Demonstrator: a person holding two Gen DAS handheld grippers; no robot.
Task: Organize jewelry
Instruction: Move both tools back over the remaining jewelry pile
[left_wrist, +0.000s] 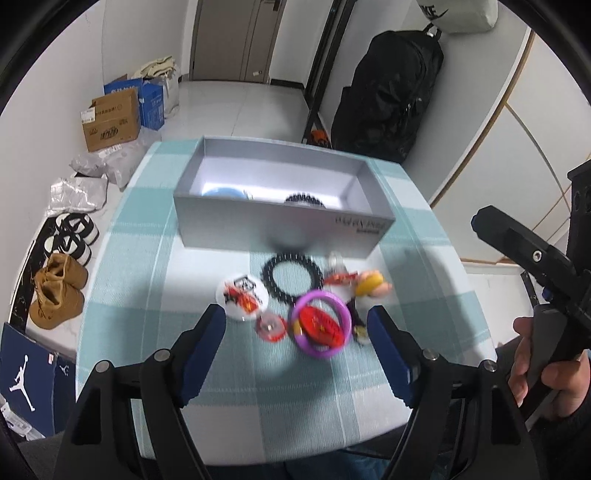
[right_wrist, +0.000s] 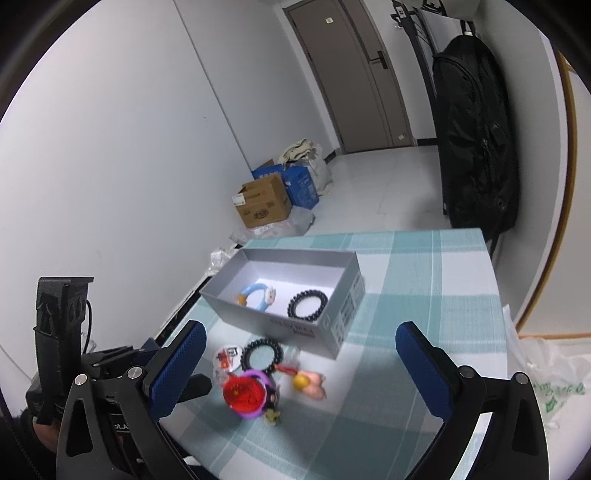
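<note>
1. The left gripper (left_wrist: 297, 343) hangs over the near side of the table (left_wrist: 155, 258) with its two blue fingers (left_wrist: 205, 354) spread wide, and it holds nothing

2. The right gripper (right_wrist: 295, 365) is also spread wide and holds nothing; it sits higher and off at about 3 o'clock from the pile

3. The grey box (right_wrist: 258, 314) sits at 12 o'clock on the table, and inside it are a blue ring (right_wrist: 256, 293) and a black bead bracelet (right_wrist: 308, 304)

4. The things not yet put away lie in a small heap just in front of the box: a second black bracelet (left_wrist: 290, 278), a round white badge (left_wrist: 242, 295), a purple ring (left_wrist: 320, 324) with a red piece (left_wrist: 319, 325) inside it, and a yellow and pink toy (left_wrist: 373, 286) at about 2 o'clock in the heap

5. The heap is packed tight and some pieces touch or lie on top of each other, so wide fingers could grab two things at once, or push one piece and knock the others away

6. The purple ring and the badge are flat and smooth, so they could slip out of a pinch

7. The left wrist picture is blurry, so a fast grab may miss

8. A piece dropped near the box wall could bounce outside
</note>
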